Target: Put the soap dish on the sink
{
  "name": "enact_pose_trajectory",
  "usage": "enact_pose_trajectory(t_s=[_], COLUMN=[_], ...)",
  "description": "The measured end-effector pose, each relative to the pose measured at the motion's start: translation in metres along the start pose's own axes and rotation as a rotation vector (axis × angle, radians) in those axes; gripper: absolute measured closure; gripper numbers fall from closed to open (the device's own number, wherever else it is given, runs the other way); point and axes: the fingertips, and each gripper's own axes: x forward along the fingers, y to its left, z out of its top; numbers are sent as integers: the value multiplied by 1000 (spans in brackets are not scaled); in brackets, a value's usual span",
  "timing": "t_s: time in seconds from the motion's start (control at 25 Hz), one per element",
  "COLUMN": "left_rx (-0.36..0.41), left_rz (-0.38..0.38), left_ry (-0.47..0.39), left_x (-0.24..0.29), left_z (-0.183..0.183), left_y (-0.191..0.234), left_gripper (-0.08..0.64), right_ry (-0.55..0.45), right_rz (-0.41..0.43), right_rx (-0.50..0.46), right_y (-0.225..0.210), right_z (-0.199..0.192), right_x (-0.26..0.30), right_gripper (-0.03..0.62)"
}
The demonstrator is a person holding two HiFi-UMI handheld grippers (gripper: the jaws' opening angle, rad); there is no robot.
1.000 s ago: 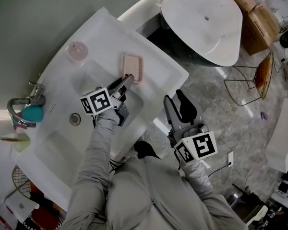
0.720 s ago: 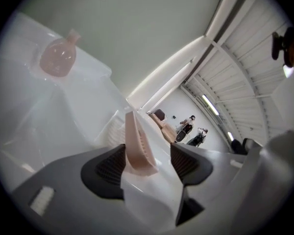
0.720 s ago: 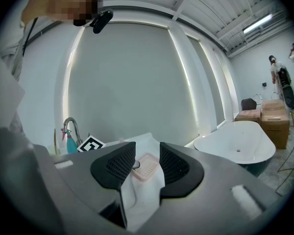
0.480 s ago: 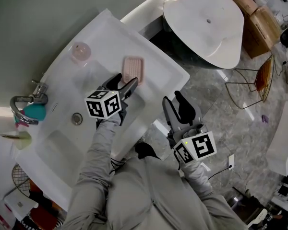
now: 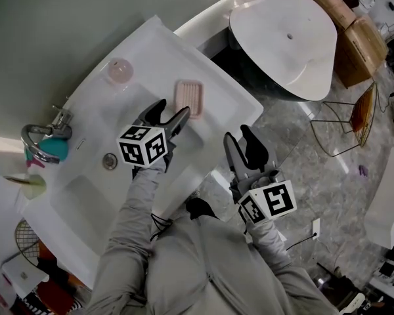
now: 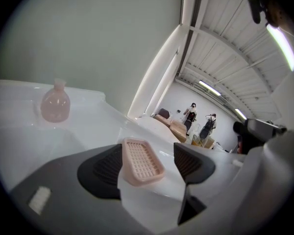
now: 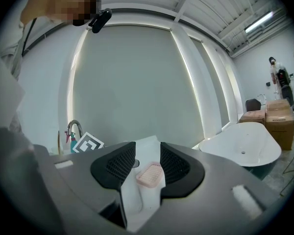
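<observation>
1. Now the pink soap dish (image 5: 189, 98) is seen lying flat on the white sink's (image 5: 151, 51) rim beside the basin, its grid top bare.
2. The left gripper (image 5: 171, 110) is held just short of it, jaws spread wide, nothing gripped.
3. The right gripper (image 5: 238, 134) is held off the sink, jaws apart, empty.
4. A pink bottle (image 5: 119, 71) is set upright on the back ledge.

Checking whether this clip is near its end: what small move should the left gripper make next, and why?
Probably draw the left gripper back from the soap dish: the dish lies flat on the sink ledge, and the jaws stand apart, not gripping it.
</observation>
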Motion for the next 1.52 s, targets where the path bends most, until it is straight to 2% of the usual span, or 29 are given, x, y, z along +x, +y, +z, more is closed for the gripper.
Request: enact_pose_trajectory(t_s=[0.24, 0.68, 1.16, 1.52], left_rx=[49, 224, 349, 345], left_rz=[23, 99, 167, 160], left_ry=[-53, -179, -314, -373], left_x=[-20, -76, -138, -173], left_z=[17, 54, 69, 72], left_y=[-2, -22, -56, -78], left_gripper=[203, 204, 205, 206], right_ry=[-10, -40, -79, -101], right_rz=[9, 20, 4, -12], right_rx=[-9, -41, -58, -72], right_y=[8, 23, 37, 47], right_z=[5, 19, 33, 41], right_x=[2, 0, -18, -40], right_gripper=[449, 449, 449, 449])
